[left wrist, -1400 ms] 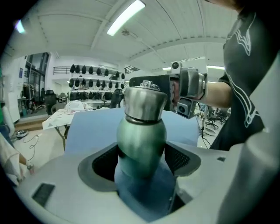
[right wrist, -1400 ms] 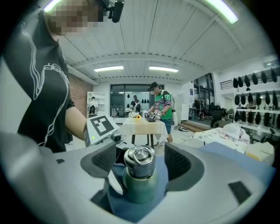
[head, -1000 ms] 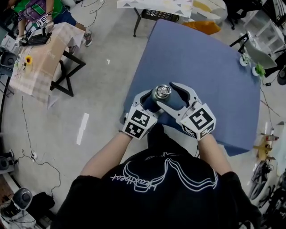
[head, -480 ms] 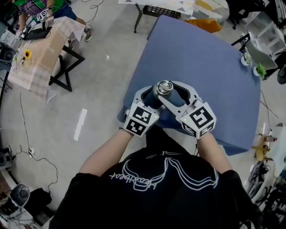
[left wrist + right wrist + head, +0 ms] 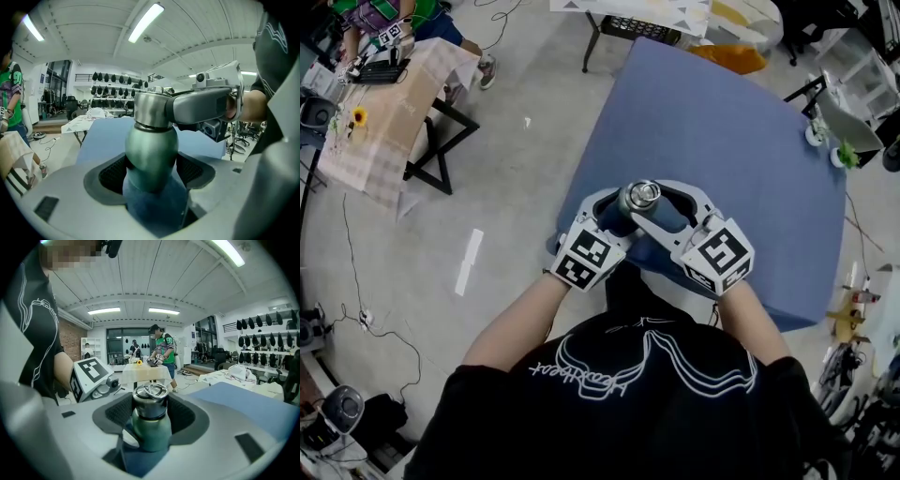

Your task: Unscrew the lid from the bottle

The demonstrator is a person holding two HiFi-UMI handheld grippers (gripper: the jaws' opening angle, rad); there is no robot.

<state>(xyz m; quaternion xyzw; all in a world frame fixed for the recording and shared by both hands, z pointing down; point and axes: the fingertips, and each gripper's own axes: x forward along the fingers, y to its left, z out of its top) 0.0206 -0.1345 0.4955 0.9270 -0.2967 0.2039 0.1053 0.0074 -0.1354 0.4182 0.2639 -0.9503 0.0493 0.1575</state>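
Note:
A green metal bottle [image 5: 151,150] with a steel lid [image 5: 638,197] stands upright above the near edge of the blue table [image 5: 722,122]. My left gripper [image 5: 621,217] is shut on the bottle's body, its pads [image 5: 110,173] pressed against both sides. My right gripper [image 5: 649,199] comes in from the right at lid height. Its jaws have just been closing, and the lid [image 5: 150,399] is between them with the pads [image 5: 117,416] against it. The bottle's base is hidden behind the grippers.
The blue table stretches away beyond the bottle, and its left edge drops to a grey floor with cables. A cloth-covered table [image 5: 384,103] with a person [image 5: 384,19] at it stands far left. Racks and other tables fill the room behind.
The right gripper's jaws have drawn in against the lid. Both hands and the bottle stay where they were.

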